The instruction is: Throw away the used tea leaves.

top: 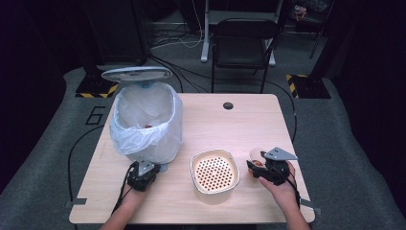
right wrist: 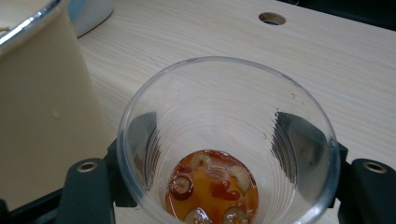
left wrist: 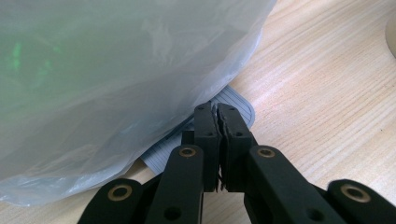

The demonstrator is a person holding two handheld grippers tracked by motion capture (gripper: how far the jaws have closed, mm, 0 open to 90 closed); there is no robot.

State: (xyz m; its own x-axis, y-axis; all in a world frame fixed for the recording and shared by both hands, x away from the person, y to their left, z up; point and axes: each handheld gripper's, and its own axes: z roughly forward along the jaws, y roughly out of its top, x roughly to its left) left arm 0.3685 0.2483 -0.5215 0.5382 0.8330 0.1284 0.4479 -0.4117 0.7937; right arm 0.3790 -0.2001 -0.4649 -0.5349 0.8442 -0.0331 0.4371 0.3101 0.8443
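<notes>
Clear plastic cup (right wrist: 229, 140) sits upright between the jaws of the right gripper (top: 261, 168), near the right edge of the wooden table (top: 210, 120). Both black jaws show through the cup's see-through wall, one on each side, pads against it; a grip, jaws about half spread around the cup's width. Bottom of cup holds a shallow pool of orange-red liquid with pale sliced bits and red pieces in it. Cup stands just beside the cream container (top: 215, 171), a rounded-square vessel with a perforated insert full of small holes; in the right gripper view its cream wall rises close at the cup's left. Left gripper (top: 142, 172) is at the near left of the table, jaws pressed fully together with nothing between them, tips lying on a grey ribbed pedal (left wrist: 233, 100) that pokes out from under the bin. Bin (top: 146, 122) is lined with a white plastic bag (left wrist: 116, 70), lid (top: 136, 73) raised behind it, something small and brownish inside. Cable hole (top: 228, 105) in the tabletop farther back. Black chair (top: 242, 45) stands beyond the table.
</notes>
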